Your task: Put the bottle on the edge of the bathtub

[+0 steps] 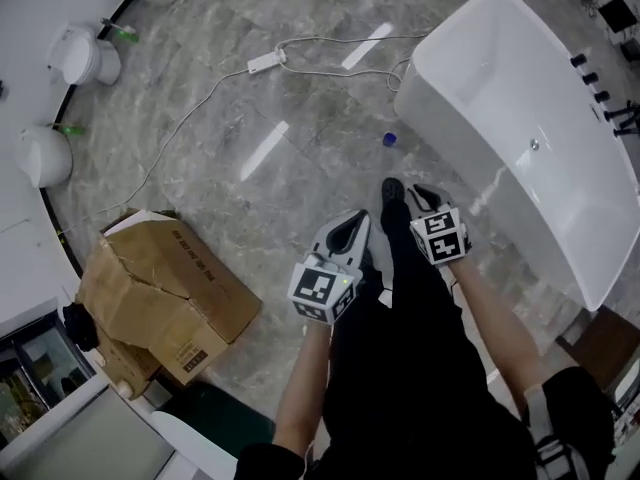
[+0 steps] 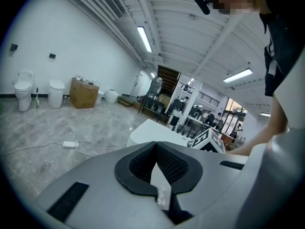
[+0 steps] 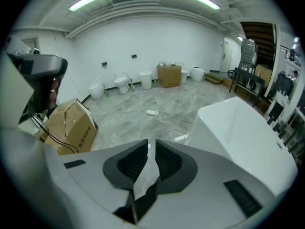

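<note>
**Approach step: both grippers empty, bottle resting on the floor**

Head view. The person is standing on the grey marble floor (image 1: 300, 98) and holding both grippers low at the centre of the frame. The left gripper (image 1: 350, 228) is showing, in its own view, jaws brought together at the tips with nothing caught between them. The right gripper (image 1: 420, 196) is carrying its jaws a narrow slit apart, and that slit is framing only floor, so neither tool is gripping anything. The bottle (image 1: 390, 139), judged to be the small blue item at upper centre, is sitting on the floor just beside the near end of the bathtub (image 1: 460, 118), which is filling the upper right of the frame. The item is appearing too small for its shape to be read. A cardboard box (image 1: 170, 288) is lying at lower left, well apart from the bottle.

The step in hand is judged to be the reach towards the bottle, before any pick-up. The next move is calling for one gripper to be opening wide, descending to floor level and closing squarely on the bottle's body. Only then is the lift to the tub's rim becoming possible, where the bottle is needing an upright, stable seat
</note>
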### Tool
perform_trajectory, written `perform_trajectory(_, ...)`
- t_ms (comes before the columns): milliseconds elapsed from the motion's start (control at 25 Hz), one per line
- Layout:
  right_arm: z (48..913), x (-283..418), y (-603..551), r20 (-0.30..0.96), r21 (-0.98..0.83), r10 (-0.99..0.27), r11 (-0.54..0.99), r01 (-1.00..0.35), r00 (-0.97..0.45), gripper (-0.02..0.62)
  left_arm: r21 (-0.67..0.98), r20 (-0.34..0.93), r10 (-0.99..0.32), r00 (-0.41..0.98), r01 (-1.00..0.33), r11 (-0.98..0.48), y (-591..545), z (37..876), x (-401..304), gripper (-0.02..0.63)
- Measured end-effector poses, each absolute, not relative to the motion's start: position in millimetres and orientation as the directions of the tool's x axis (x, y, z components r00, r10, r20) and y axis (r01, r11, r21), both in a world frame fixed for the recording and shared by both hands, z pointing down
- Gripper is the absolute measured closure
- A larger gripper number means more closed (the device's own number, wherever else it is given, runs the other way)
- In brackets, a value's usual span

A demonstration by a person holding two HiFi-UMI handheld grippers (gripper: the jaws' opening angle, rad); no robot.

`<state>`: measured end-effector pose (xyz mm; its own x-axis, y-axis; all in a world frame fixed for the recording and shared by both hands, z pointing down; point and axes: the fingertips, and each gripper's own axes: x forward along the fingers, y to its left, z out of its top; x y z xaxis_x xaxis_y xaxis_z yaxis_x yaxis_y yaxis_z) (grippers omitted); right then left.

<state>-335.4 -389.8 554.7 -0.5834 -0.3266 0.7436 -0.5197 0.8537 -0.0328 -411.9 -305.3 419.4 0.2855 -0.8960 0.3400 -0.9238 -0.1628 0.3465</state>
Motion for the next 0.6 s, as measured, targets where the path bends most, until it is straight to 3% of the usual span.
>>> perform_trajectory(160, 492.2, -317.5, -330.3, 0.671, -0.052, -0.375, 0.836, -0.546, -0.639, 0.548, 0.341, 0.311, -0.897, 0.316, -0.917, -0.205, -251.4, 386.9, -384.3, 0.592)
perform_trajectory(360, 434.5, -286.2, -278.6, 0.580, -0.125, -0.396, 0.821, -0.558, -0.712, 0.551, 0.480, 0.228, -0.894, 0.386, -0.843, -0.242, -201.0, 361.2, -346.2, 0.592)
perform_trajectory(600, 383.3, -235.1, -223.0, 0.474, -0.183, -0.363, 0.850, -0.493, -0.802, 0.568, 0.444, 0.188, -0.912, 0.364, -0.860, -0.251, -156.6, 331.5, -302.2, 0.592)
